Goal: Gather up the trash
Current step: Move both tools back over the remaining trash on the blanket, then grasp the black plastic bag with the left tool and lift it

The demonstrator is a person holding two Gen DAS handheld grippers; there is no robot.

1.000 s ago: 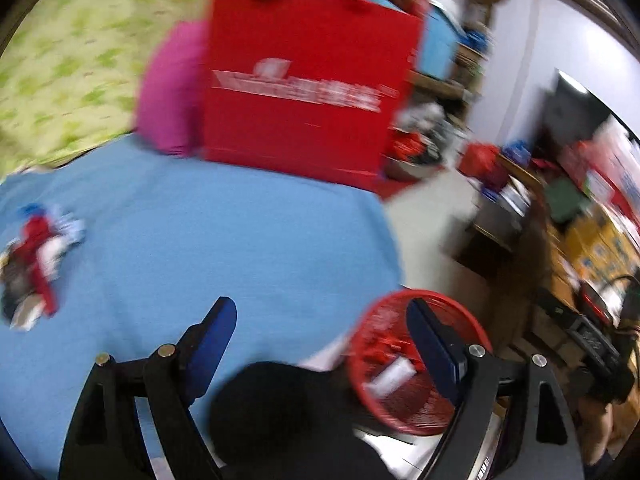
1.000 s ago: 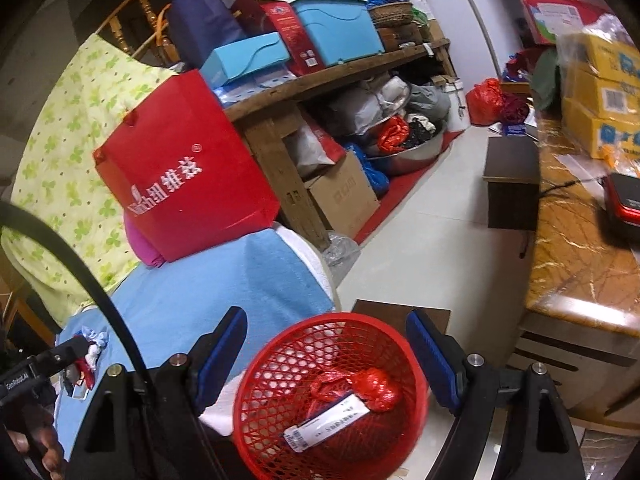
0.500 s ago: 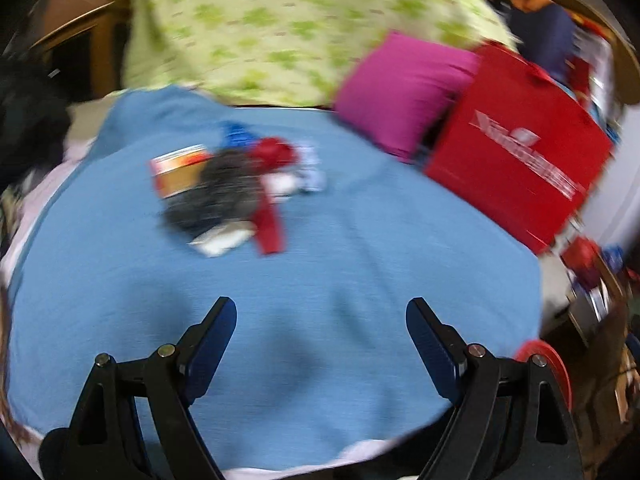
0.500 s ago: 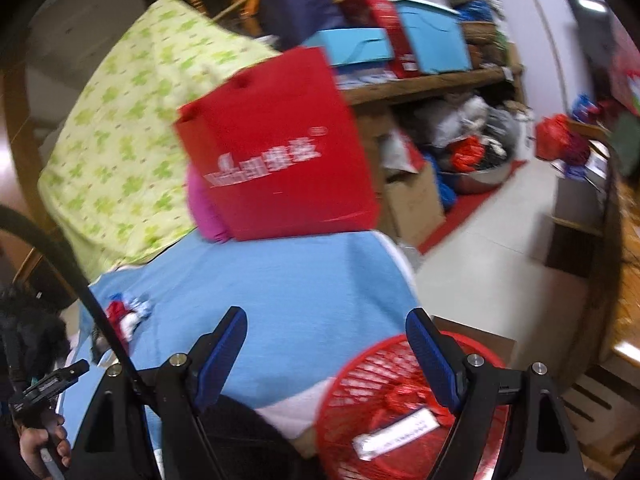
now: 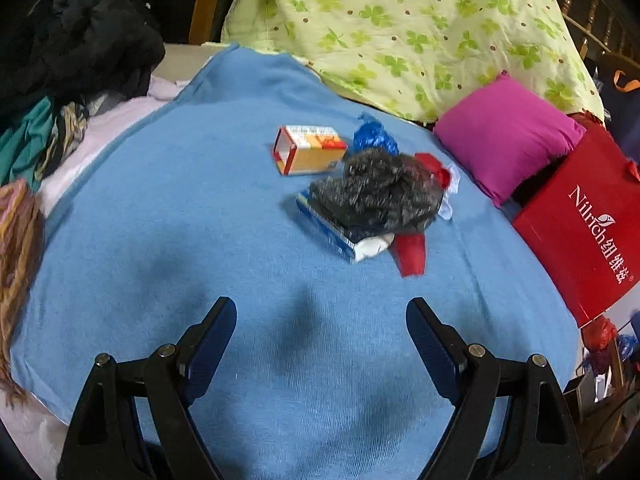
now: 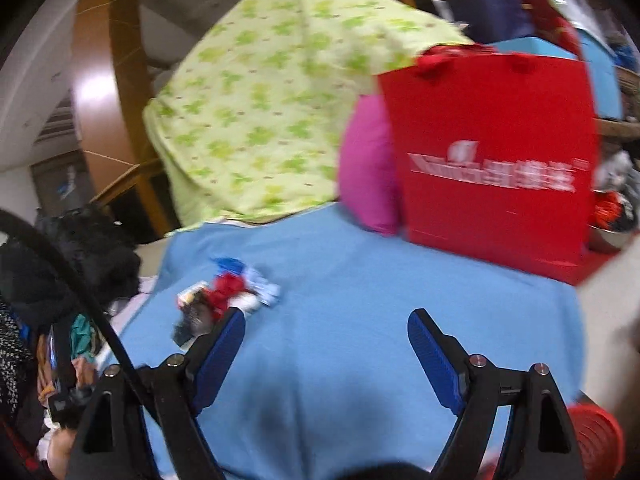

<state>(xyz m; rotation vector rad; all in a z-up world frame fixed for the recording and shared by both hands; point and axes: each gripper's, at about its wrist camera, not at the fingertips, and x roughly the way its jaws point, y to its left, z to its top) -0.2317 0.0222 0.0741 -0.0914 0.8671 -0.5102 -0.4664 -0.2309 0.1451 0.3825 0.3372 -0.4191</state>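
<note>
Trash (image 5: 372, 192) lies heaped mid-blanket (image 5: 200, 240), ahead of the empty, wide-spread left gripper (image 5: 320, 344), so it should probably bracket one loose piece like the orange box (image 5: 308, 155), while the right gripper (image 6: 326, 354), jaws opening on nothing, waits nearby.

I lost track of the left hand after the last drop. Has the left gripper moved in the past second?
Yes. The left gripper has swung from the red mesh basket to face the trash pile on the blue blanket, jaws open and empty.
</note>
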